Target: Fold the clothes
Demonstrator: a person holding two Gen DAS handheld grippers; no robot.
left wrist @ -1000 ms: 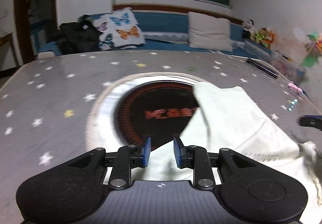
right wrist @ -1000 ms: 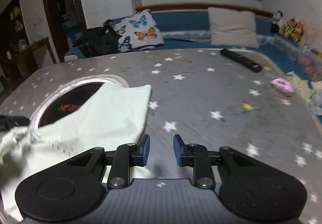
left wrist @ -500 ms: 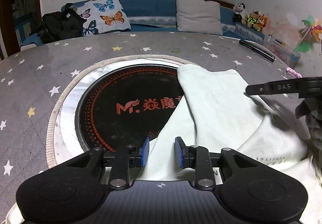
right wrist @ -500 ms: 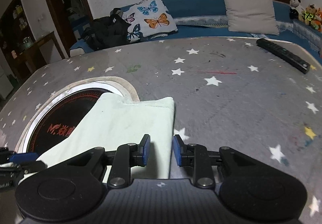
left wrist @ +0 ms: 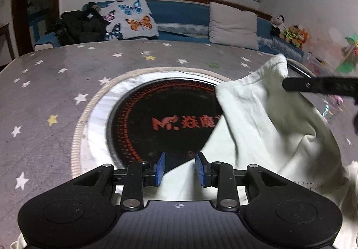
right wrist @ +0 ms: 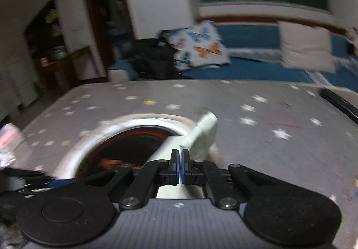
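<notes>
left gripper (left wrist: 180, 168): jaws opening, set apart at lower centre, pale shirt (left wrist: 275, 128) edge seen between them, not pinched | right gripper (right wrist: 179, 167): pads pressed together on a shirt fold, lifted at right | shirt draped over round cooktop (left wrist: 165, 119) on starred table (left wrist: 44, 92) | cushions ranged at upper frame

Butterfly cushion (left wrist: 132, 18), plain pillow (left wrist: 233, 23) (both behind), remote (right wrist: 340, 101) on starred table (left wrist: 44, 92).
</notes>
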